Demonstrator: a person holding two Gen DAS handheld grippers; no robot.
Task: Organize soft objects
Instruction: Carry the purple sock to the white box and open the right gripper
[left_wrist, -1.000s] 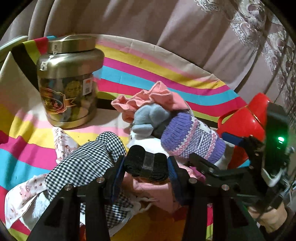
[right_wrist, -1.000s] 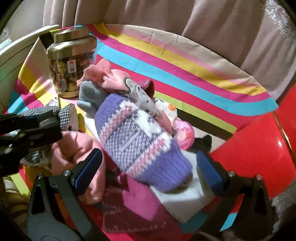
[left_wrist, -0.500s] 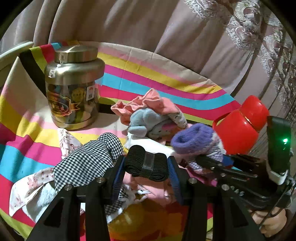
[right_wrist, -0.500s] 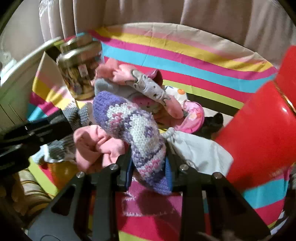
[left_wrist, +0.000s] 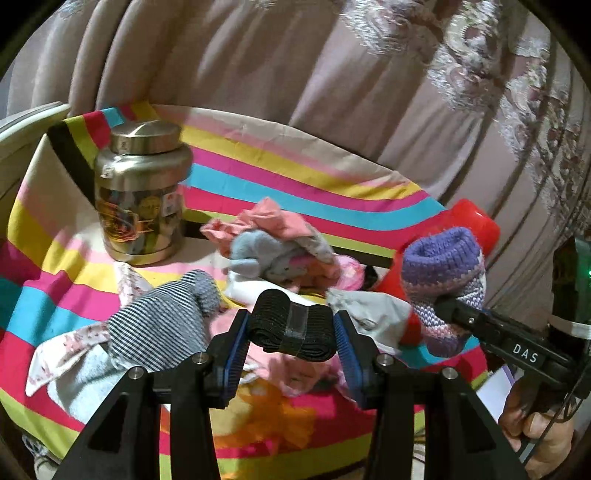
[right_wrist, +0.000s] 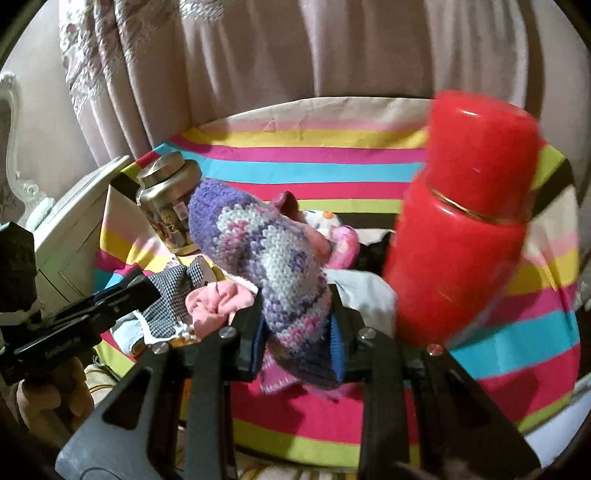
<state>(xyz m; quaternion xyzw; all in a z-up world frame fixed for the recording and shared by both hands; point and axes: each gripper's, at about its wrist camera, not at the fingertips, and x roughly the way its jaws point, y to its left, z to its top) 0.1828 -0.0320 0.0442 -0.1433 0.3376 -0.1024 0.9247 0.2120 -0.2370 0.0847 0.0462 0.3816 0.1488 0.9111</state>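
My left gripper is shut on a rolled black elastic band and holds it above the pile of soft items. My right gripper is shut on a purple, white and pink knitted sock, lifted off the pile; the sock also shows in the left wrist view, at the right. On the striped cloth lies a heap of soft things: a black-and-white checked cloth, a grey-blue plush, pink garments and a white cloth.
A metal tin with a lid stands at the back left. A red thermos stands at the right, close to my right gripper. Beige curtains hang behind. A white cabinet is at the left.
My right gripper closed on the knitted sock and lifted it up and to the right, off the pile. My left gripper kept hold of the black band and rose a little.
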